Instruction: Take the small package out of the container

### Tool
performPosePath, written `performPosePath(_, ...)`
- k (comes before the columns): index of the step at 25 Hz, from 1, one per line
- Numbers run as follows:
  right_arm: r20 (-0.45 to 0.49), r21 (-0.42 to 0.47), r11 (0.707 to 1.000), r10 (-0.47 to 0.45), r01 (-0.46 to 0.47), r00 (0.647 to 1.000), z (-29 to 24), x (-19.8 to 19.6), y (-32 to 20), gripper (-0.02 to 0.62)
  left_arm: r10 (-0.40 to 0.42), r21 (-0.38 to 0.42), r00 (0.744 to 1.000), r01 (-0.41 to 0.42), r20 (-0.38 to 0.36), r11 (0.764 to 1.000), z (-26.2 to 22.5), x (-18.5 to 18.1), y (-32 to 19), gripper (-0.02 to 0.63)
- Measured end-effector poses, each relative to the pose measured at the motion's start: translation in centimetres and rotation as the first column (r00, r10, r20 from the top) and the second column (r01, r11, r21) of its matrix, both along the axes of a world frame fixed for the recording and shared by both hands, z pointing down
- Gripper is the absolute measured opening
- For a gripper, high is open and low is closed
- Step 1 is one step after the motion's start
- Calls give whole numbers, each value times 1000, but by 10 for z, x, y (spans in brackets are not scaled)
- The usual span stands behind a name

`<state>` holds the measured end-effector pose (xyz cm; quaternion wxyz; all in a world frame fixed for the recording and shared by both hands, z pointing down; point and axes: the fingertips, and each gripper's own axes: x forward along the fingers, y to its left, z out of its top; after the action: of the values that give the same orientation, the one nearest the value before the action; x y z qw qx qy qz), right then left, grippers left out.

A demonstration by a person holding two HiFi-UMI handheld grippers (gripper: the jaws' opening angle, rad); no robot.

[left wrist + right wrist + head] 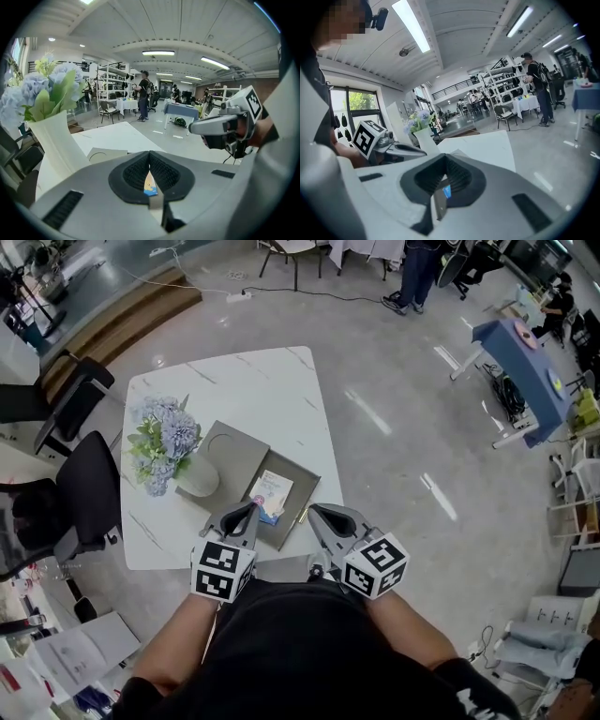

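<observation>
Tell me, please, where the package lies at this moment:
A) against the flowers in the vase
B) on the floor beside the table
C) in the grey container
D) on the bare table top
C: the head view shows the package lying flat inside the grey container, just right of the vase.

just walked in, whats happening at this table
A person holds a gripper in each hand over a white table. The small package lies in the flat grey container, beside a vase of flowers. The left gripper has its shut jaws at the package's near corner; the right gripper, jaws also together, hovers by the container's edge. The package is not out yet.
</observation>
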<state>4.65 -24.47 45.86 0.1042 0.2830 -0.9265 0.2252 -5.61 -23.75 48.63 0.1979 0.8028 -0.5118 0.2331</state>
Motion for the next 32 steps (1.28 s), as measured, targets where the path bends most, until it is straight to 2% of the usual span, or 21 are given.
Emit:
performPosePath(2, -2, 1, 1000, 1, -1, 1000, 0, 1, 1, 0, -4, 2, 1000, 4, 12, 1000, 1, -2, 0, 7)
performPosePath(11, 0, 11, 1000, 14, -14, 1000, 0, 3, 5, 0, -6, -21, 1000, 7, 25, 1000, 12, -4, 1, 109)
performPosePath(16, -6, 12, 1000, 19, -19, 1000, 2, 7, 7, 0, -1, -5, 1000, 1, 23, 1000, 11, 0, 0, 171)
performPosePath(27, 1, 32, 999, 36, -36, 999, -1, 15, 9, 0, 18, 4, 998, -19, 64, 1000, 14, 9, -3, 337)
performPosePath(32, -4, 26, 999, 41, -41, 999, 2, 21, 8, 0, 25, -28, 996, -23, 86, 999, 23, 10, -2, 351)
